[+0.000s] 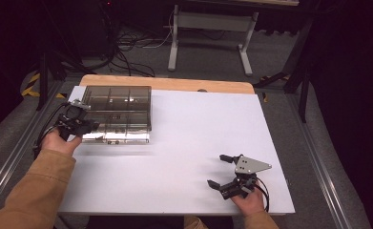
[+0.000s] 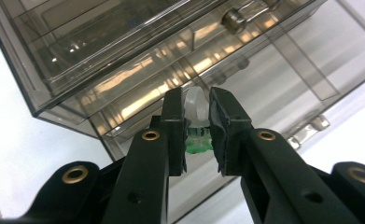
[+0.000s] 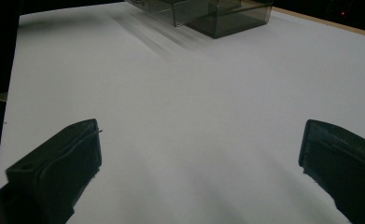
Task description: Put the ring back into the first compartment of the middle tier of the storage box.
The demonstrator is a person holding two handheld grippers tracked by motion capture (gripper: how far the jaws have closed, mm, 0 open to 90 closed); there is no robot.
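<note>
High view puts the smoky clear organizer box point(image 1: 116, 113) at the far-left of the white table point(image 1: 184, 157), lid open or ajar as far as we can tell, with the left gripper point(image 1: 81, 125) right at its near-left edge. Left gripper view shows our jaws clamped on a small translucent piece with a green base point(image 2: 198, 125), held just over the box's compartments point(image 2: 273, 79), not yet dropped into one. We read it as mid-placement: the pick is done, lowering and release are left. Which compartment it's headed for we can't tell. The right gripper point(image 1: 228, 172) rests near the table's front-right, well apart from the box, jaws spread wide with nothing between them; the right gripper view has bare white surface ahead and the box far off point(image 3: 208, 14). Whether more pieces remain we can't say.
</note>
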